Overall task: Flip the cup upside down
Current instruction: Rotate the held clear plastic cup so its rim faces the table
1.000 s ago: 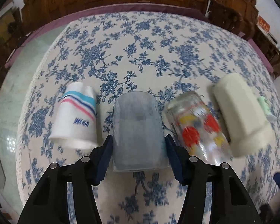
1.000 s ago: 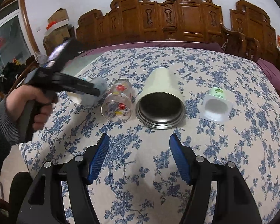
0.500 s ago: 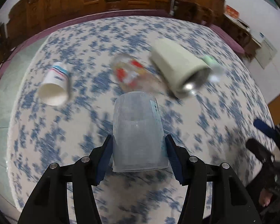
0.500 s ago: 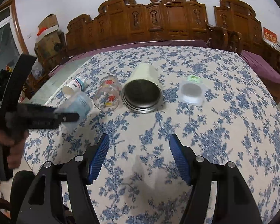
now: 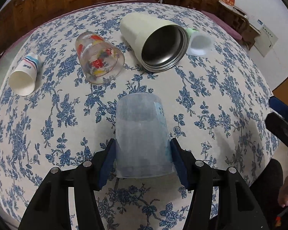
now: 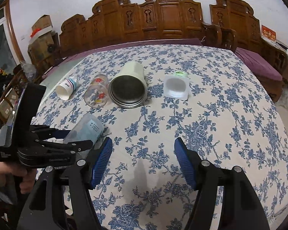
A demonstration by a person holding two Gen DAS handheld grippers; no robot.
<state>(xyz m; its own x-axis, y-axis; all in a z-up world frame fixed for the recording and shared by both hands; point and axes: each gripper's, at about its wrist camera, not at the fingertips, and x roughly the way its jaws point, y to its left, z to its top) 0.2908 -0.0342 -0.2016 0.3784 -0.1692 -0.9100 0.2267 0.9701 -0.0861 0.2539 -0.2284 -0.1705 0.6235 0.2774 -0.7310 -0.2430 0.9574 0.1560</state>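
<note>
Between the blue pads of the left tool [image 5: 142,161] sits the frosted blue-grey cup [image 5: 142,134], clamped on both sides near its wide rim, closed end pointing away from the camera. From the right wrist view that same cup [image 6: 84,130] is tilted, base angled up and away, hanging over the near-left part of the worktop [image 6: 220,124]; can't tell if it's touching the floral cloth or just above it. The right tool [image 6: 143,162] is spread wide with nothing between its pads, hovering over bare cloth just beside the left one.

Further back there's a row of stuff all lying on its side, mouths facing the cameras: a paper cup with stripes [image 5: 25,72], a clear glass with red and yellow prints [image 5: 99,57], a big cream tumbler with a metal inside [image 5: 155,44], and a small white plastic pot [image 5: 199,42] almost touching the tumbler. Carved wooden furniture [image 6: 163,21] behind the worktop.
</note>
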